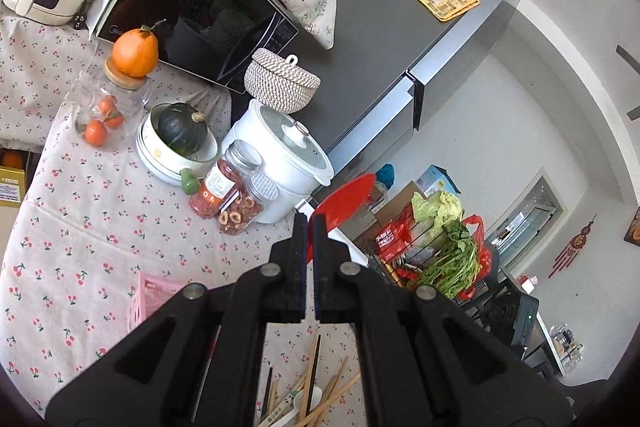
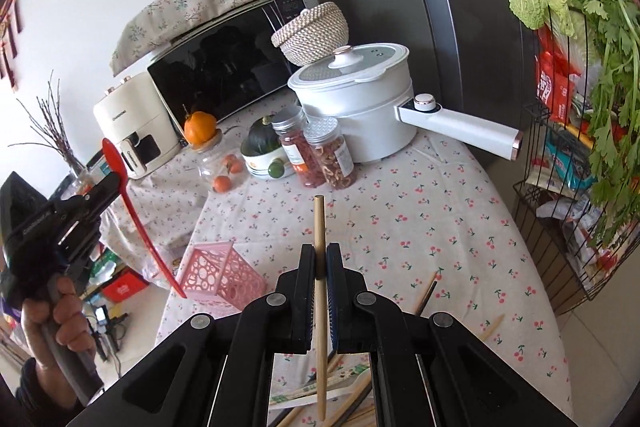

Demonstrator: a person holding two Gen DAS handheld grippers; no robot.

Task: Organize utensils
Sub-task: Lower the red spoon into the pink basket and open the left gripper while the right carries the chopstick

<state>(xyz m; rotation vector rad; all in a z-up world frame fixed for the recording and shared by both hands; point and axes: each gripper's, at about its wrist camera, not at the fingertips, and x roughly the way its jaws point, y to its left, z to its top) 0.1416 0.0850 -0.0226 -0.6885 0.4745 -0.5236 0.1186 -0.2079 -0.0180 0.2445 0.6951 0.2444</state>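
The right gripper (image 2: 320, 259) is clamped on a wooden chopstick (image 2: 320, 307) held upright. The pink utensil basket (image 2: 218, 277) lies on its side just ahead and to its left. Beyond it the left gripper (image 2: 114, 183) pinches a red spoon (image 2: 136, 223), handle slanting down toward the basket.

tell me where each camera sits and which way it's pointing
Left wrist: sits on the left gripper, raised above the cherry-print tablecloth, looking over the table toward the fridge; its own jaws show, closed on a red spoon.
Right wrist: sits on the right gripper, looking across the table at the white pot and microwave; its jaws grip a wooden chopstick, and the other hand with its gripper shows at left.
Shared: pot, microwave, pink basket, woven basket, vegetable rack.
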